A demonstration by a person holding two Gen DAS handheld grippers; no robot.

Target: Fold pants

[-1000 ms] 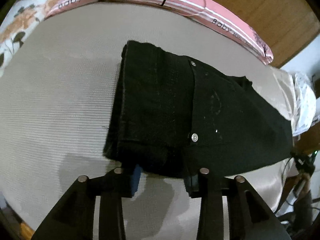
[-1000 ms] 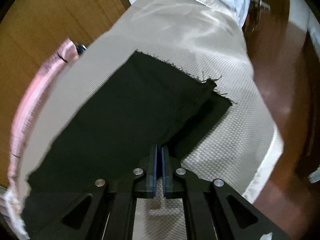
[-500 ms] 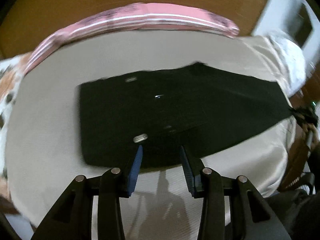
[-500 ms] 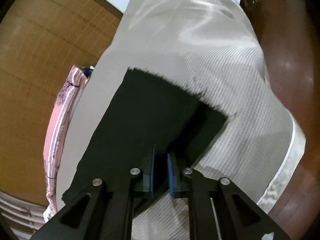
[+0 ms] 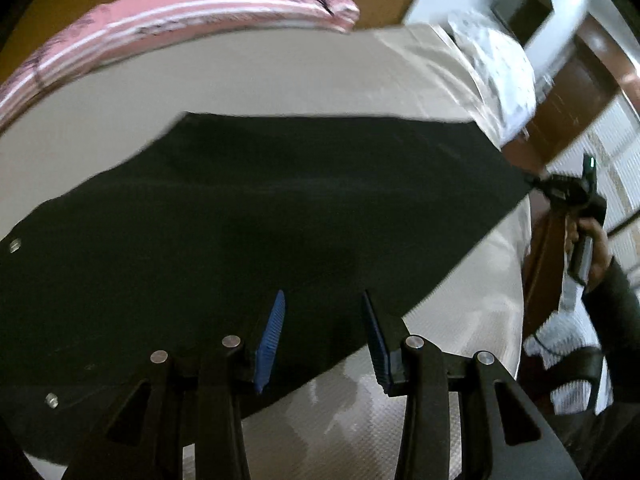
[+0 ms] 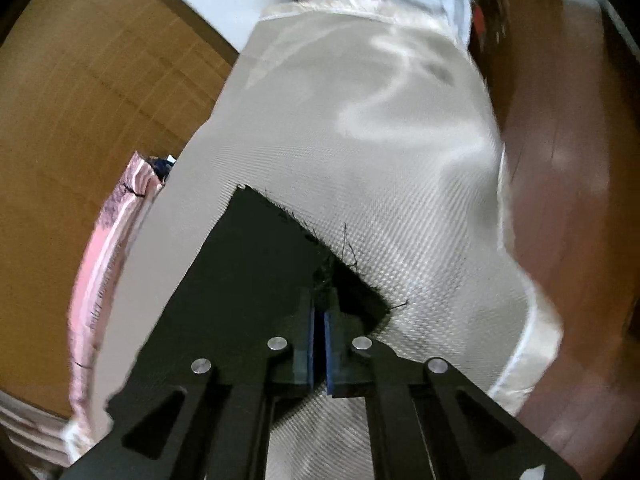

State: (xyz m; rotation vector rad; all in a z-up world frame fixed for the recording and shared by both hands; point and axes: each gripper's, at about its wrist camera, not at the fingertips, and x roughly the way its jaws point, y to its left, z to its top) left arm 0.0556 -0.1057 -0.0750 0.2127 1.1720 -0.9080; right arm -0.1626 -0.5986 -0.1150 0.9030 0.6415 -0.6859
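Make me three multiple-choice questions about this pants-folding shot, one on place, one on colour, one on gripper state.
1. Where do the black pants lie?
A. on the beige woven bedcover
B. on the wooden floor
C. on the pink striped pillow

2. What colour are the left gripper finger pads?
A. red
B. blue
C. white

3. How is the right gripper set?
A. wide open
B. out of view
C. shut on the frayed hem

Answers: 1 A, bedcover shows around the pants. 2 B, both pads are blue. 3 C, its pads pinch black fabric.

Dim indoor light, motion blur, fisheye warping
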